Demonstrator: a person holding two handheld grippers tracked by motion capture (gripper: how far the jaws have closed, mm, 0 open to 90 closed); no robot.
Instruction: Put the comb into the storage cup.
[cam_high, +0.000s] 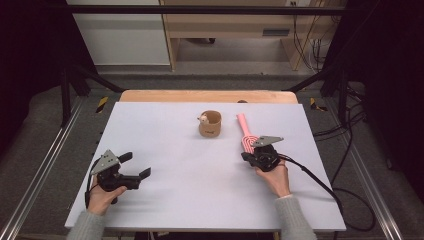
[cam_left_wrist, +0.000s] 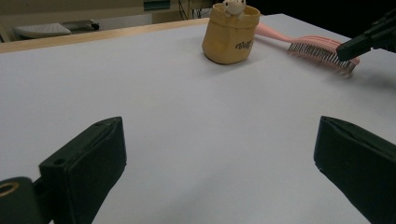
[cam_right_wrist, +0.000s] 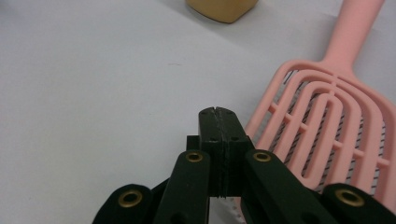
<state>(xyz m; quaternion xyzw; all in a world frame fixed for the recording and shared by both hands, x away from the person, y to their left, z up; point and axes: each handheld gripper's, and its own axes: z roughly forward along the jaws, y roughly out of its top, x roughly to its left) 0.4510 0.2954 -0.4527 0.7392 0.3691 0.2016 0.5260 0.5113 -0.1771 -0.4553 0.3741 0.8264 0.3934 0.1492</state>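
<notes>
High view frames a pale lilac-white table (cam_high: 165, 150) with a light wooden strip along its far edge, standing on a grey floor between metal rails, with black frame bars around it, a wooden bench and a white cabinet beyond, and loose cables on the floor at the right. Three loose things can be counted on the surface: one small tan pot (cam_high: 210, 124) with a little pale figure sitting at its rim, and one pink hairbrush (cam_high: 246, 134) lying flat just to the right of the pot, apart from it, its handle pointing to the far edge and its slotted head toward the person. Two grippers are in hand. One right gripper (cam_high: 256, 150) sits at the near end of the brush head; in the right gripper view its jaws are pressed together with nothing between them, their tip just beside the left edge of the brush head (cam_right_wrist: 327, 140), and I cannot tell whether it touches. One left gripper (cam_high: 136, 167) rests low at the near left of the table, well apart from the pot and brush, its jaws spread wide over bare table in the left gripper view. Two sleeved forearms come in from the bottom edge.
</notes>
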